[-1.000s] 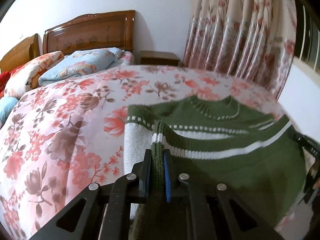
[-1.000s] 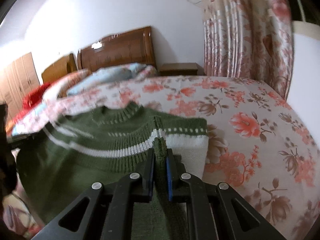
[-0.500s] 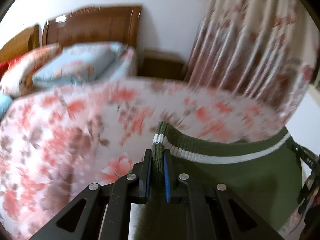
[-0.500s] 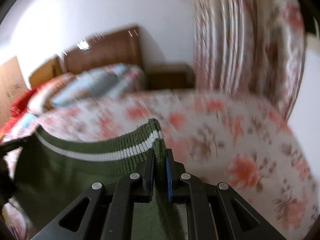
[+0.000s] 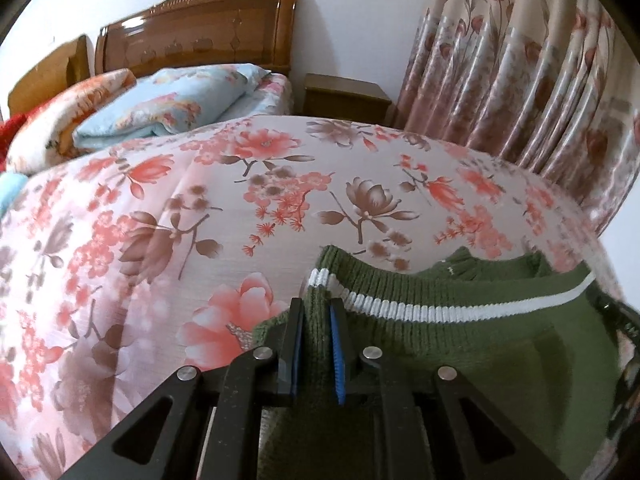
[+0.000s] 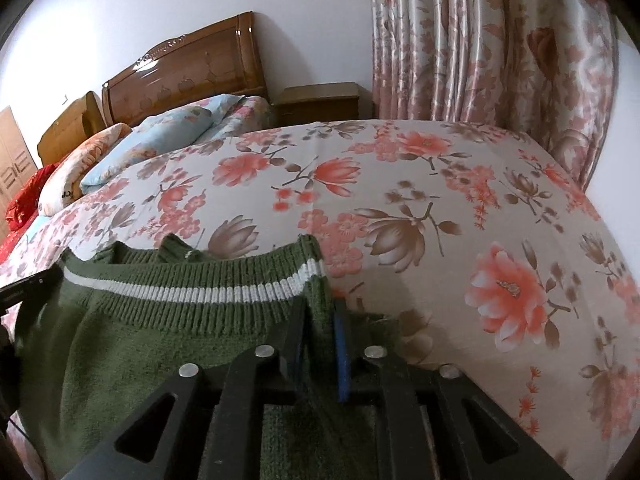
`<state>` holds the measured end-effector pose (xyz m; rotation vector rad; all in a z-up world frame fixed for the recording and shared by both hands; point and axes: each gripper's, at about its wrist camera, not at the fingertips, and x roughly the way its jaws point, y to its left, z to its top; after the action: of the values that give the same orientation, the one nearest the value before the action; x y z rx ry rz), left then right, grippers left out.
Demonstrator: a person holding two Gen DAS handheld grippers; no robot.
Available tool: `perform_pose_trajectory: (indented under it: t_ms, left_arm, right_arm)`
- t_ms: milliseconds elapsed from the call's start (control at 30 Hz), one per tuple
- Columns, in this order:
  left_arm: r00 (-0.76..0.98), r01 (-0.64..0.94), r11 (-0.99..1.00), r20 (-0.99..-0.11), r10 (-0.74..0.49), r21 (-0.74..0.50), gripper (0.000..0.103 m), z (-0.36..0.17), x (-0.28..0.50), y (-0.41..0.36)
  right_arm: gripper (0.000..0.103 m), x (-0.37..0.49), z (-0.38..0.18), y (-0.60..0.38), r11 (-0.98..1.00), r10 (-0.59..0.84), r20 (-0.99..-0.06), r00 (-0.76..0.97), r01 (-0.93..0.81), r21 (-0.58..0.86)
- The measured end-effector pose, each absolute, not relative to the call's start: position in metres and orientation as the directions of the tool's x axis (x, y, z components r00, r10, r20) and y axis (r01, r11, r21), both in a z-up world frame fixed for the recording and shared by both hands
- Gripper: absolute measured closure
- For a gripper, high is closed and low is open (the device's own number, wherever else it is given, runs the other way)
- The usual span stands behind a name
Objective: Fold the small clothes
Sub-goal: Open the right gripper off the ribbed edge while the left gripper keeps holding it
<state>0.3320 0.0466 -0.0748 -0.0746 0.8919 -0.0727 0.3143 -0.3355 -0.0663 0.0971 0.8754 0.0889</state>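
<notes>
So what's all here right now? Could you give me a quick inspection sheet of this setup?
Surface: floral bedspread, smooth.
Job's things: green sweater with a white stripe, held up by its ribbed hem; collar shows behind.
Clutter: nothing seen.
Grippers: left claw shut on one hem corner; right claw shut on the other.
Cables: nothing seen for sure.
Surroundings: pillows, wooden headboard, nightstand, floral curtain.
</notes>
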Motion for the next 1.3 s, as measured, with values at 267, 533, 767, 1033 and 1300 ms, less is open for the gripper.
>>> perform_pose_trajectory:
  t_ms: [267,533,767,1033,1300]
  left_arm:
    - [0.641,0.028,0.996,-0.766,0.049,0.087,0.086,-0.076,0.328,0.023]
    - [0.648,0.028,0.993,-0.759,0.068,0.113,0.085,-0.076,0.326,0.02]
    - [0.733,-0.08,0.99,-0.68,-0.018,-0.112,0.079,-0.057,0.311,0.059]
    - [0.7,0.098,0.972,-0.68,-0.219,-0.213,0.073,-0.035,0.316,-0.008]
    - [0.591,0.252,0.967,-0.785,-0.186,-0.039,0.073,-0.072,0.339,-0.101]
  right_arm:
    - [0.0,0.271,-0.021,-0.292,0.994,0.107,-0.595,0.797,-0.08,0.072]
    - [0.0,0.301,-0.071,-0.243,0.982,0.129,-0.792,0.597,-0.186,0.019]
    - [0.0,0.304,-0.069,-0.286,0.983,0.154,-0.75,0.643,-0.026,0.179]
    - [0.0,0.305,-0.07,-0.276,0.99,0.134,-0.767,0.628,-0.056,0.127]
    - [0.0,0.306,-0.071,-0.275,0.991,0.128,-0.769,0.626,-0.055,0.12]
